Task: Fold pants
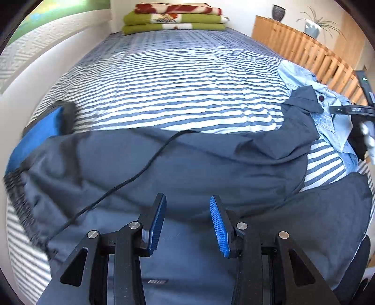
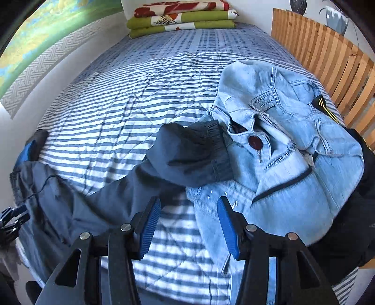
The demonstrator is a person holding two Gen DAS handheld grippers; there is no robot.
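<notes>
Bed: striped quilt [image 1: 164, 77]
On it: dark pants [image 1: 187, 164] at 6 o'clock, denim jacket [image 2: 293, 140] at 3, folded blankets [image 1: 174, 20] at 12

Daylight, bright. Sun lands in a broad patch across the striped bedspread [image 1: 164, 77], whites close to clipping there; the far end by the folded blankets [image 1: 173, 18] sits in shade. Dark pants [image 1: 187, 164] read flat, little fold detail. Strong fisheye on both wrist views: the bed bulges, the wooden slats [image 2: 328, 58] curve, black vignette in the corners. Motion smear at the left edge of the left view, lighter smear on the denim jacket [image 2: 293, 152] in the right. Centres are sharp.
</notes>
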